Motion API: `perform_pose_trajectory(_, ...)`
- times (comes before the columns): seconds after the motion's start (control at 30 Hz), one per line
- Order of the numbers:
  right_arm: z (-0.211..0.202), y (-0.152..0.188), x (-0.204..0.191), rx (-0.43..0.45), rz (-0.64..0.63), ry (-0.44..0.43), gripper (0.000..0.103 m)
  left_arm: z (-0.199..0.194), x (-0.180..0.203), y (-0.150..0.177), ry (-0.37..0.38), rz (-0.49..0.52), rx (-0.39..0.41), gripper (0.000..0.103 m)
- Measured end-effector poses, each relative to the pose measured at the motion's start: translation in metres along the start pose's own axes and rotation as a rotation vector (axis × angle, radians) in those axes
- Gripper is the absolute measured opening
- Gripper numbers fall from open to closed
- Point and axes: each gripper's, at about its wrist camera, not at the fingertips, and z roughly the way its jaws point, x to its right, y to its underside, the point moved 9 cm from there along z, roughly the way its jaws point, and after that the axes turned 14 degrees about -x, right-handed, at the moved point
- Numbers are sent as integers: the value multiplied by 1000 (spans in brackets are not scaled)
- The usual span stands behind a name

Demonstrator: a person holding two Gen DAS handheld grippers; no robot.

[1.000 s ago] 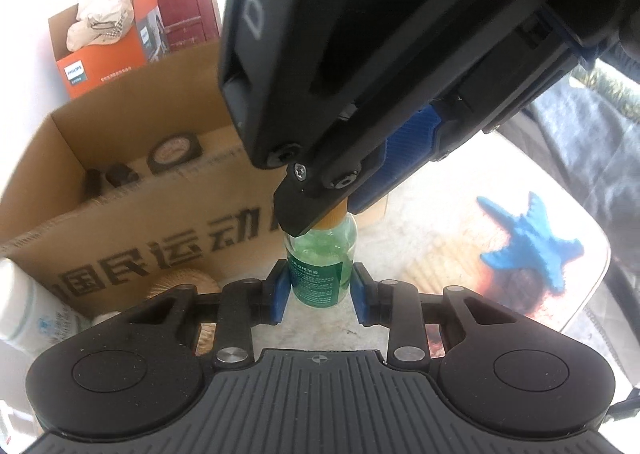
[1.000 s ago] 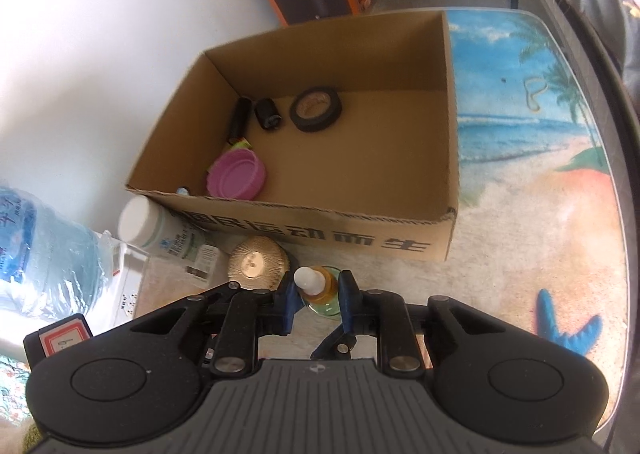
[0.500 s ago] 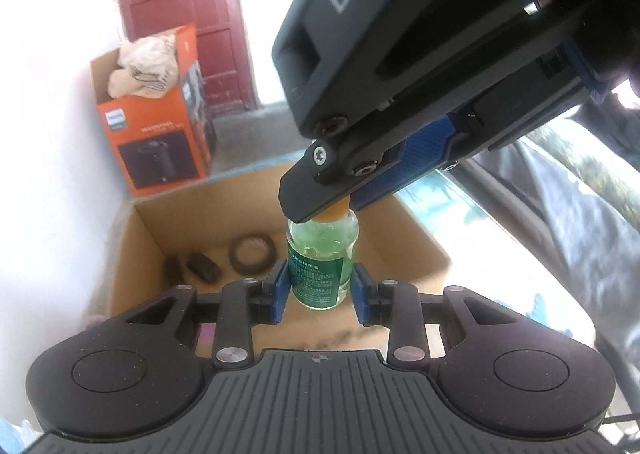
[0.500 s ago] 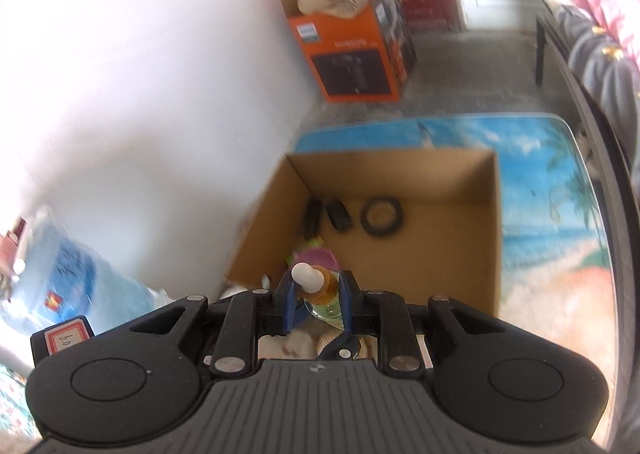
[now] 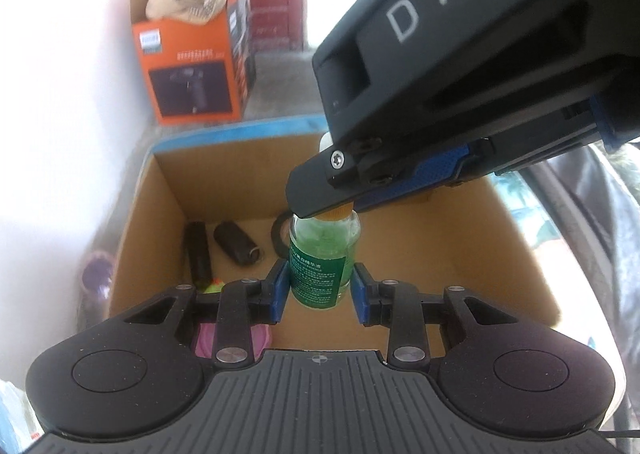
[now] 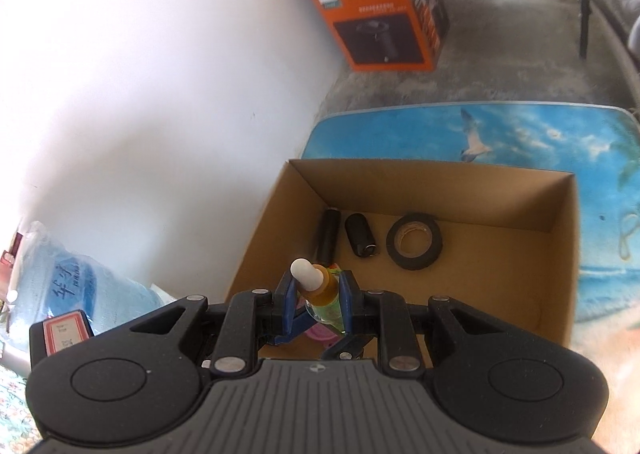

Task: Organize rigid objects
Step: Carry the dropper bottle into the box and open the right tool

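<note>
A small green dropper bottle (image 5: 320, 268) with an orange collar and white bulb (image 6: 316, 282) hangs over the open cardboard box (image 5: 516, 250). My left gripper (image 5: 319, 290) stands around the bottle's body, its blue pads (image 5: 280, 286) close beside the label with a small gap. My right gripper (image 6: 315, 296) is shut on the bottle's neck from above and shows as the large black body in the left wrist view (image 5: 460, 102). The box (image 6: 560, 254) holds a black tape roll (image 6: 414, 240), two black cylinders (image 6: 360, 234) and a pink lid (image 5: 204, 338).
The box stands on a table with a beach-print top (image 6: 520, 134), against a white wall (image 6: 160, 74). An orange carton (image 6: 376, 18) with cloth in it stands on the floor beyond. A blue plastic-wrapped bundle (image 6: 72, 286) lies at the left.
Both grippers have carried the bottle up and forward, from the table in front of the box to above the box's inside. The left pads now stand slightly off the bottle.
</note>
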Motion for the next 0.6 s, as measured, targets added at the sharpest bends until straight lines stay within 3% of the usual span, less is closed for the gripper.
perform_pose_trajectory(0.27, 44, -25, 22, -95, 5, -26, 24, 39, -15, -8, 22, -74, -107, 32)
perform_pose_trajectory(0.6, 82, -29, 43, -199, 32, -30, 24, 64, -19, -3, 50, -99, -178, 34)
